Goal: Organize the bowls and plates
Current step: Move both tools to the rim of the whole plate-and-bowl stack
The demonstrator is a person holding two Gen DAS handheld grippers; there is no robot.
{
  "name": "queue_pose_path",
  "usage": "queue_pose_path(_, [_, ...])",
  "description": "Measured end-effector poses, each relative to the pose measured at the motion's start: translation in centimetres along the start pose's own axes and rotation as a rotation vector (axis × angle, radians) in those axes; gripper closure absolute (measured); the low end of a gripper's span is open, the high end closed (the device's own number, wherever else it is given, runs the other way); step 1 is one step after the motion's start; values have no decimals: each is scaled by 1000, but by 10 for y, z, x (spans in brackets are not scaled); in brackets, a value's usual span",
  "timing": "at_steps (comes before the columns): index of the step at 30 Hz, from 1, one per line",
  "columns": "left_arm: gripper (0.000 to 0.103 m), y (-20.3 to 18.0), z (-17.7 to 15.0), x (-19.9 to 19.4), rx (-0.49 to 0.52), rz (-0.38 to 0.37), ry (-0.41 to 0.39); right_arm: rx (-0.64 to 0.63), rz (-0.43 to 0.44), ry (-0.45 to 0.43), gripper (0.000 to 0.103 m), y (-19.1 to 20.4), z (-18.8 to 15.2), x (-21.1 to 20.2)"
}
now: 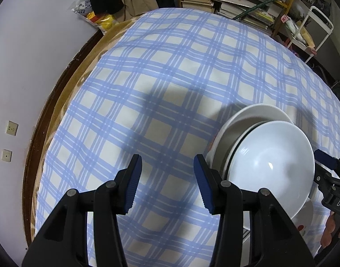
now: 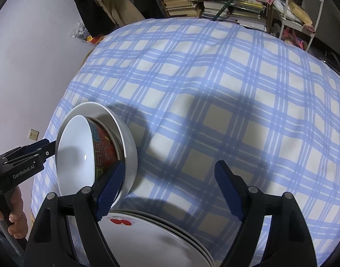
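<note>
A stack of nested bowls (image 2: 74,155) leans on the blue checked tablecloth (image 2: 214,89). A plain white bowl (image 1: 270,164) is innermost, a red patterned bowl (image 2: 103,149) is under it, and a bigger white bowl (image 2: 127,142) is outermost. Close in front lies a pile of plates (image 2: 152,240) with a cherry motif. My left gripper (image 1: 168,182) is open over bare cloth, its right finger beside the stack. My right gripper (image 2: 170,189) is open wide, its left finger against the stack's other side, over the plates. Nothing sits between either pair of fingers.
The round wooden table's edge (image 1: 58,102) curves along the left, by a pale wall with sockets (image 1: 12,128). Behind the table are shelves of books (image 1: 236,2), a white cart (image 1: 312,31) and bags (image 1: 98,17) on the floor. A hand (image 2: 14,220) holds the left gripper's handle.
</note>
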State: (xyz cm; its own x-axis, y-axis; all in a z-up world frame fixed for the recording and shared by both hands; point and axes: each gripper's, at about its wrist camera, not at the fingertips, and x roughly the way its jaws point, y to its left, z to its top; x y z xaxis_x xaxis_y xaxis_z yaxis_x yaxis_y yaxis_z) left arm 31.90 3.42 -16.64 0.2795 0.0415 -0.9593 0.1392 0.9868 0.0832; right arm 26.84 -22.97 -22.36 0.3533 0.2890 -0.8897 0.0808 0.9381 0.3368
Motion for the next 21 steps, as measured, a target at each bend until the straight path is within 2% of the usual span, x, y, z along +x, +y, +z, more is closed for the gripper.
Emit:
queue_pose_path(5, [56, 5, 2, 0, -28, -62, 20, 11, 6, 16, 16, -1, 1, 2])
queue_pose_path(15, [56, 18, 2, -15, -73, -176, -8, 6, -3, 8, 16, -1, 0, 2])
queue_pose_path(21, [56, 2, 0, -11, -17, -135, 5, 16, -14, 9, 16, 1, 0, 2])
